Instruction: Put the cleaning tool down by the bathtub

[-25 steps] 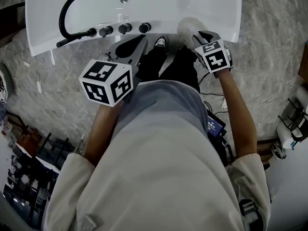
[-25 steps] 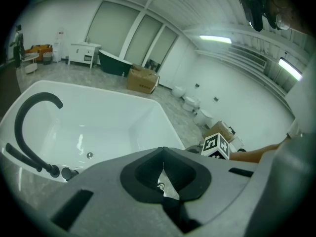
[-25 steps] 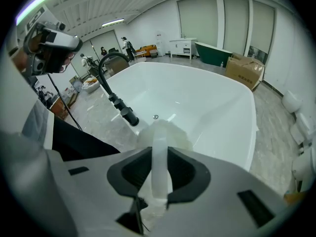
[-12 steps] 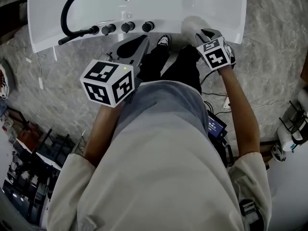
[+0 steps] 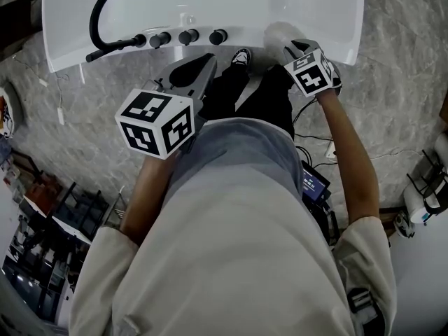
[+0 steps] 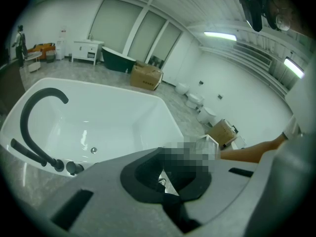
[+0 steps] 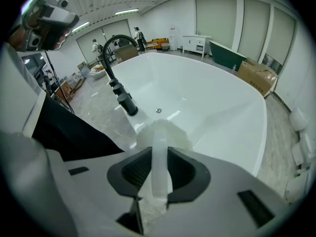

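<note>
The white bathtub (image 5: pixel 336 19) lies across the top of the head view, with a black curved faucet (image 5: pixel 98 19) and round knobs (image 5: pixel 189 37) on its near ledge. My right gripper (image 5: pixel 290 47) is shut on the cleaning tool (image 5: pixel 278 35), a white brush with a translucent handle. It holds the brush's head over the tub's near rim, right of the knobs. In the right gripper view the cleaning tool (image 7: pixel 160 152) runs straight up between the pads (image 7: pixel 138 169) to its fluffy head, above the bathtub (image 7: pixel 222 107). My left gripper (image 5: pixel 208 58) hovers before the knobs, tips together, holding nothing.
My black trousers and a shoe (image 5: pixel 239 57) stand on the marble floor against the tub. Cables (image 5: pixel 315 149) and a small device (image 5: pixel 313 180) lie at the right. Dark racks (image 5: pixel 42 208) fill the lower left. Cardboard boxes (image 6: pixel 146 76) stand beyond the tub.
My right gripper has sunk a little with the cleaning tool toward the tub's rim and rolled slightly. The left gripper has stayed where it was.
</note>
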The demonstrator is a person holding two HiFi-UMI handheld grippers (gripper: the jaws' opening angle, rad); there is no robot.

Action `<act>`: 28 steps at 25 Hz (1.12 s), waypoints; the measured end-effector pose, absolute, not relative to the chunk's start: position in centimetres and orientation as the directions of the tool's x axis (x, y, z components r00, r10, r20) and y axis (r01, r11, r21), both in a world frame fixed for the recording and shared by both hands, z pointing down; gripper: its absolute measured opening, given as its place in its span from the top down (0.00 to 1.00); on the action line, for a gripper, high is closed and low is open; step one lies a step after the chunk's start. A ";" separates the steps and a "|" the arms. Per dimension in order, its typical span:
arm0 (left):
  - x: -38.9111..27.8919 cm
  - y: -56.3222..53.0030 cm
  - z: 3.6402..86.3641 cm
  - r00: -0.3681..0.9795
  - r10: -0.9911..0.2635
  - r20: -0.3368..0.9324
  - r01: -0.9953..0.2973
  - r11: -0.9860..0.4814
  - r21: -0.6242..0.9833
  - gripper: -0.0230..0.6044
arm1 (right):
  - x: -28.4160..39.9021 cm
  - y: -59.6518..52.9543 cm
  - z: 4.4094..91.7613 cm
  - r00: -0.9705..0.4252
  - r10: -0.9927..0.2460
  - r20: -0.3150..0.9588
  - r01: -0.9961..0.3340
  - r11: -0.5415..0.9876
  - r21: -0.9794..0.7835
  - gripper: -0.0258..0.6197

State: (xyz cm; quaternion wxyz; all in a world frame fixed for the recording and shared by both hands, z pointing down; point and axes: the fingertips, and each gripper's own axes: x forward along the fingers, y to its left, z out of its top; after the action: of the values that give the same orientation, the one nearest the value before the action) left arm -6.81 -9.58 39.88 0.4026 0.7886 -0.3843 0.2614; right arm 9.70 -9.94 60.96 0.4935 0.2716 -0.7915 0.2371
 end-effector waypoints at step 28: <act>-7.6 -8.3 40.1 0.550 -0.384 0.741 -0.828 -0.365 0.425 0.96 | 8.1 -10.6 63.4 -0.363 -0.185 0.913 -0.685 0.718 -0.127 0.82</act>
State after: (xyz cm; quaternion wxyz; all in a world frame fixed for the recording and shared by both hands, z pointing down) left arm -7.64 -8.28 40.06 0.4081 0.7801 -0.3885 0.2720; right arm 8.15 -10.56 63.42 0.4917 0.2767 -0.7855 0.2543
